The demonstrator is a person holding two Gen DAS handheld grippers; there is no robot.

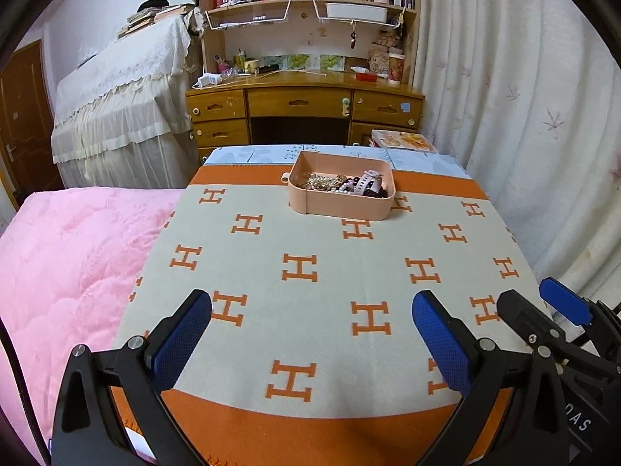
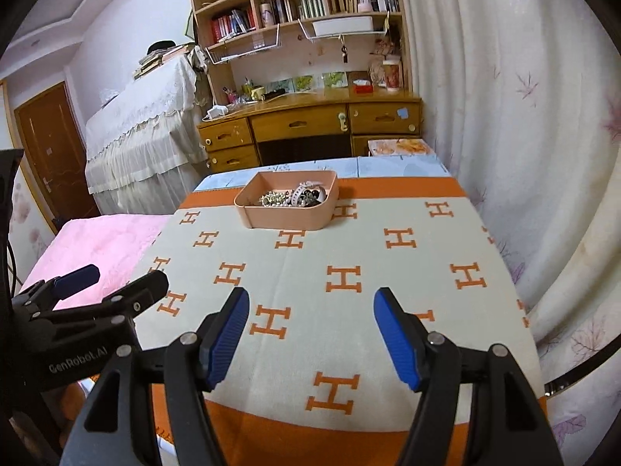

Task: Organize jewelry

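While we hold the left gripper and the right gripper spread wide with nothing between the jaws, the pink tray sits far off on the blanket; its tangled jewelry is hard to separate.

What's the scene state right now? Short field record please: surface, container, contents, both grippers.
surface: blanket with orange H pattern, spread flat
container: pink tray, at the far end of the blanket
contents: jumbled jewelry inside the tray: beads, chains, a pale strap
left gripper: open, nothing between the jaws, at the near end, well short of the tray
right gripper: open, empty, also at the near end
loose items on blanket: none visible
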